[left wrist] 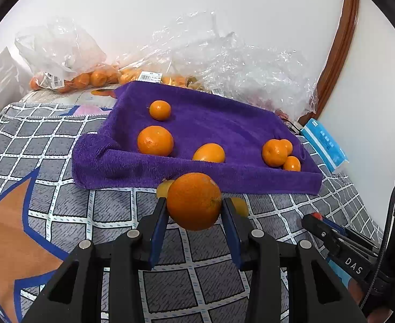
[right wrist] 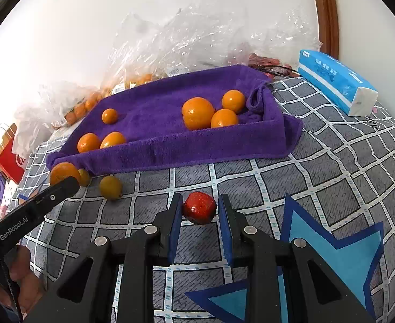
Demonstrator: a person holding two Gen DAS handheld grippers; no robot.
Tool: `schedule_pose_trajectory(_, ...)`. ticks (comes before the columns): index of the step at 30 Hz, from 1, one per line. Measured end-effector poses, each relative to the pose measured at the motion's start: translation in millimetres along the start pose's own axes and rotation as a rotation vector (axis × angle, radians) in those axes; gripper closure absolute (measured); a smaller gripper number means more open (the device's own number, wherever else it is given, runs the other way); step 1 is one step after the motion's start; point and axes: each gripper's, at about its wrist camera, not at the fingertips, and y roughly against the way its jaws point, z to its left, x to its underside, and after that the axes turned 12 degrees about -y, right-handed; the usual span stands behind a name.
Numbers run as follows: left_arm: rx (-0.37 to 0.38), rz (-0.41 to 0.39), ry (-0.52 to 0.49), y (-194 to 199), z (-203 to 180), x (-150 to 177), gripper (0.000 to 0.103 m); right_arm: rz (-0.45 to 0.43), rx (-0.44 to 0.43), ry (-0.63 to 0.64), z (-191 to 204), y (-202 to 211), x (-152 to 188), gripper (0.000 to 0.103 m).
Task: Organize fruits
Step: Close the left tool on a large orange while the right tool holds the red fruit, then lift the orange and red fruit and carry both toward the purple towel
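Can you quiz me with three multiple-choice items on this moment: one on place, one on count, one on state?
1. Where is the blue tissue pack?
A. On the purple towel
B. On the bedcover, beside the towel
C. In a plastic bag

2. How many fruits lie on the purple towel?
A. Three
B. Six
C. Nine

3. What do the left tongs hold?
A. A large orange
B. Nothing
C. A red fruit

Answers:
1 B, the pack lies off the towel's corner.
2 B, three sit clustered and three apart.
3 A, both pads press the large orange; the red fruit is in the right tongs.
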Motion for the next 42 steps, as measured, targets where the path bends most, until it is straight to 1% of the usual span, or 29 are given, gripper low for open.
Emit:
schedule_pose_trajectory(13,-0.011,-0.044,-0.001,8,-1,-1,0.065,-0.028,-0.022,-0.015,-3,6,0,0.076)
schedule_pose_trajectory(18,-0.017,-0.053,0.01,10,0,0,0.065,-0.024,-0.014,-0.009,0,6,1,0.076)
schedule_pose_trajectory(24,-0.024,-0.081,0.02,15,1,0,0.065,-0.051,-0.006,0.017,5,12,3,0.076)
schedule_pose_trajectory(29,-0.029,-0.098,0.024,18,2,0,0.065,-0.052,-0.006,0.027,10,13,4,0.076)
schedule_pose_trajectory(35,-0.023,-0.08,0.043,15,6,-1,0.065,-0.035,0.016,0.054,14,9,6,0.076)
schedule_pose_trajectory(39,-0.013,-0.072,0.076,15,12,0,0.065,0.01,0.031,0.033,6,3,5,0.076)
schedule_pose_trajectory(42,-0.006,-0.065,0.092,13,14,0,0.065,0.024,0.029,0.02,2,1,6,0.076)
